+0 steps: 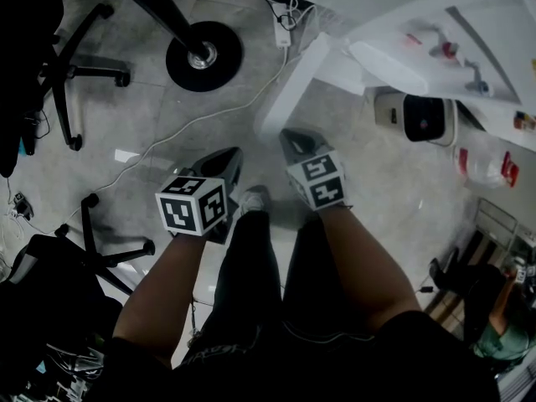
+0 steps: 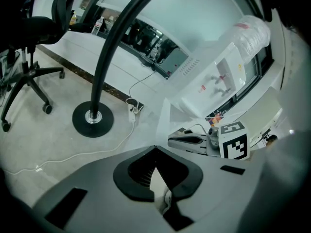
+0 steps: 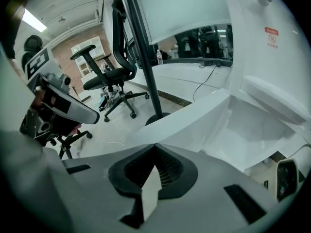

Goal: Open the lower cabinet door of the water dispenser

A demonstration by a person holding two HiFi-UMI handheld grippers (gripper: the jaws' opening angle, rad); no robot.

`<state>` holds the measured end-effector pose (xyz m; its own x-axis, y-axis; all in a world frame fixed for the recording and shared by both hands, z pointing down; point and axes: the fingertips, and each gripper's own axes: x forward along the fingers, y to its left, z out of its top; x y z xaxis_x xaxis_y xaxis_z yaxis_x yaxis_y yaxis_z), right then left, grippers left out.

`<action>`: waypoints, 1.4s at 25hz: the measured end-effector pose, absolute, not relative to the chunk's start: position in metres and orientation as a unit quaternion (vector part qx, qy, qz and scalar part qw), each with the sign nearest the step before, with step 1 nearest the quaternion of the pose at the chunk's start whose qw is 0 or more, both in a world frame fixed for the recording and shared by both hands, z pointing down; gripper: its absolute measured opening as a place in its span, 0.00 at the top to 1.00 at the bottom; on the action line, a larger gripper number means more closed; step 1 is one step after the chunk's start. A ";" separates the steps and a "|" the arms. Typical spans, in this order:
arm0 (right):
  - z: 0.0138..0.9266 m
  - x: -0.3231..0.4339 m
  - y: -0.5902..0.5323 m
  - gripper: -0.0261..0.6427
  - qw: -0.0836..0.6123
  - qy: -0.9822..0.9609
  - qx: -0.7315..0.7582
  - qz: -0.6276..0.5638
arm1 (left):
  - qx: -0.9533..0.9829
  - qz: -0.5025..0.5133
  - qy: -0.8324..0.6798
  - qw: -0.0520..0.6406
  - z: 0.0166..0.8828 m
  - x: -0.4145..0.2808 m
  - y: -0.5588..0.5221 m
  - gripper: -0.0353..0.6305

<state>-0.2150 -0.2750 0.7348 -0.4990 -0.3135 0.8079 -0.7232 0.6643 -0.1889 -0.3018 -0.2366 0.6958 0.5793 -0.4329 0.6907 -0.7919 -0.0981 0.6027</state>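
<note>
The white water dispenser [image 1: 435, 23] stands at the upper right of the head view, with a red and a blue tap [image 1: 448, 50]. Its lower cabinet door [image 1: 289, 95] juts out over the floor, swung away from the body. In the right gripper view the door [image 3: 189, 115] stands open in front of the pale cabinet inside [image 3: 257, 130]. My left gripper [image 1: 228, 162] and right gripper [image 1: 293, 141] hover side by side above the floor, short of the door, touching nothing. Both have their jaws together and empty, as seen on the left gripper [image 2: 155, 147] and the right gripper [image 3: 155, 145].
A black round stand base [image 1: 203, 54] and a white power strip with cable [image 1: 283, 32] lie left of the door. Office chairs [image 1: 67, 65] [image 1: 109, 241] are at the left. A small white appliance [image 1: 423, 117] and a plastic bag [image 1: 486, 162] sit right of the dispenser.
</note>
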 end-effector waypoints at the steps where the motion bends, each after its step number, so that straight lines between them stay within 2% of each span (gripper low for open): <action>1: 0.735 -0.217 -0.276 0.94 0.390 -0.825 0.314 0.262 | 0.721 0.174 -0.424 0.520 0.696 -0.303 -0.236 0.95; 13: 0.709 -0.208 -0.282 0.94 0.381 -0.830 0.325 0.244 | 0.735 0.184 -0.417 0.502 0.674 -0.311 -0.221 0.95; 20: 0.614 -0.206 -0.255 0.94 0.299 -0.878 0.285 0.243 | 0.763 0.174 -0.411 0.468 0.631 -0.285 -0.197 0.95; 26: 0.507 -0.180 -0.169 0.94 0.255 -0.910 0.243 0.218 | 0.799 0.130 -0.400 0.430 0.542 -0.240 -0.143 0.95; 31: 0.399 -0.141 -0.090 0.94 0.189 -0.925 0.249 0.216 | 0.839 0.074 -0.381 0.380 0.429 -0.204 -0.084 0.95; 35: 0.315 -0.101 -0.015 0.94 0.163 -0.935 0.242 0.201 | 0.867 0.064 -0.349 0.349 0.340 -0.159 -0.003 0.95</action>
<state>-0.1008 -0.0147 0.3153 -0.8305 -0.3867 0.4010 -0.5171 0.8029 -0.2967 -0.1593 -0.0027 0.3404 0.7476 -0.5613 0.3550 -0.6508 -0.5123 0.5604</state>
